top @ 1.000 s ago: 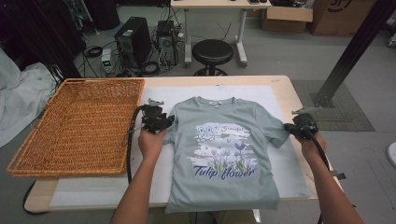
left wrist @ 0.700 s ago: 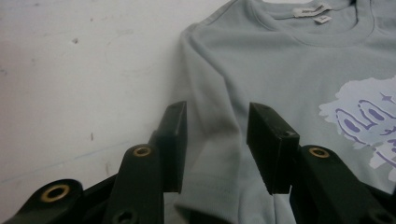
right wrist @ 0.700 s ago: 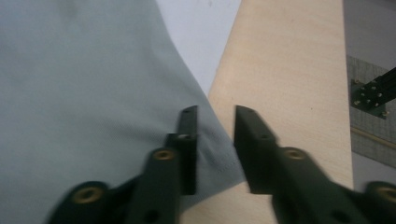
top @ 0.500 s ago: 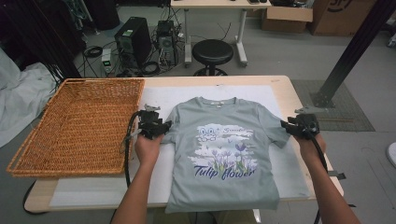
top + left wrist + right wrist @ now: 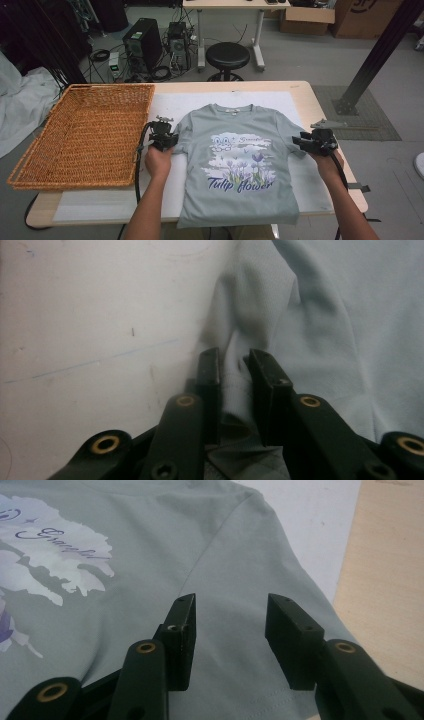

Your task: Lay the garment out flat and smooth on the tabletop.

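Now the grey T-shirt (image 5: pixel 240 165) is lying flat, print up, on the white mat (image 5: pixel 165 102) in the middle of the table (image 5: pixel 310 90), its long axis running from the collar at the far side to the hem at the near edge. At its left sleeve the left gripper (image 5: pixel 234 371) has just been closing and is pinching a fold of cloth. At the right sleeve the right gripper (image 5: pixel 230 611) has just been opening, and its jaws are standing apart over the fabric, gripping nothing. The wicker basket (image 5: pixel 80 135) is sitting left of the shirt
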Tool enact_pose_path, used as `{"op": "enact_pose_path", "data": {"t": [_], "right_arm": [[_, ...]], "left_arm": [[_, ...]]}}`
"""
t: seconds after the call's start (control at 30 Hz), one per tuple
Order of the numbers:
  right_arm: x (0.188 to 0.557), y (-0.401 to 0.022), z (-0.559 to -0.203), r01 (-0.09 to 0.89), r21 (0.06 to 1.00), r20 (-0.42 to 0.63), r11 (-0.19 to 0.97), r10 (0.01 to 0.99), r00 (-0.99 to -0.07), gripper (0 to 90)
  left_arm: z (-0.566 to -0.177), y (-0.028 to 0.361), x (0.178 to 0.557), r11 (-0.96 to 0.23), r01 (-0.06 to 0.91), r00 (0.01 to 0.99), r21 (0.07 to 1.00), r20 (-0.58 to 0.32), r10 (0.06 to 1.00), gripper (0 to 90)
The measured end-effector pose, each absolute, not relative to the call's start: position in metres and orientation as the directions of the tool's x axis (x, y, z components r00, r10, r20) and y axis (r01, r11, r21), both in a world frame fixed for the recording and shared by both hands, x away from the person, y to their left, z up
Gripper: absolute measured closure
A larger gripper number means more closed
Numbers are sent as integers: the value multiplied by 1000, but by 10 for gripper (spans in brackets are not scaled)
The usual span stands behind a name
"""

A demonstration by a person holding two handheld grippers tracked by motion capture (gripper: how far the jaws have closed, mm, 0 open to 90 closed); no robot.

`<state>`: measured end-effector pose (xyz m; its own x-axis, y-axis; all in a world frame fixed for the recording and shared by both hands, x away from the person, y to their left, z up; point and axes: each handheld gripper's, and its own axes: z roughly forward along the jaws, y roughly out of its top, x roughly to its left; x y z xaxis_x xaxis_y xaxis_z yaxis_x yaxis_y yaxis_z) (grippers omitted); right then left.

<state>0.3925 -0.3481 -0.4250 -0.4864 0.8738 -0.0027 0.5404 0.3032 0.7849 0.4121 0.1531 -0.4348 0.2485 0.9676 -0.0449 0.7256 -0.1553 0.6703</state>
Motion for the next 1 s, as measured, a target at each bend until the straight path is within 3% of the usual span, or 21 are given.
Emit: {"op": "enact_pose_path", "data": {"t": [0.27, 0.4, 0.57, 0.77, 0.83, 1.0], "right_arm": [[390, -349, -428, 540, 790, 18, 290, 870, -493, 557], [390, -347, -427, 534, 793, 17, 293, 866, -500, 555], [389, -347, -422, 518, 805, 17, 289, 862, -507, 552], [386, -344, -420, 509, 809, 16, 293, 856, -517, 552], [386, -342, -420, 508, 809, 15, 296, 854, -521, 551], [382, -339, -419, 500, 811, 11, 304, 847, -532, 550]], "left_arm": [[-422, 165, 413, -55, 716, 33, 696, 45, 998, 848], [-421, 158, 411, -75, 699, -21, 711, 126, 992, 731], [-418, 154, 401, -84, 681, 46, 727, 72, 996, 592], [-416, 154, 380, 39, 684, 147, 728, -189, 971, 572], [-416, 152, 376, 65, 695, 147, 716, -231, 962, 567], [-407, 148, 362, 37, 623, 65, 781, -99, 993, 558]]}}
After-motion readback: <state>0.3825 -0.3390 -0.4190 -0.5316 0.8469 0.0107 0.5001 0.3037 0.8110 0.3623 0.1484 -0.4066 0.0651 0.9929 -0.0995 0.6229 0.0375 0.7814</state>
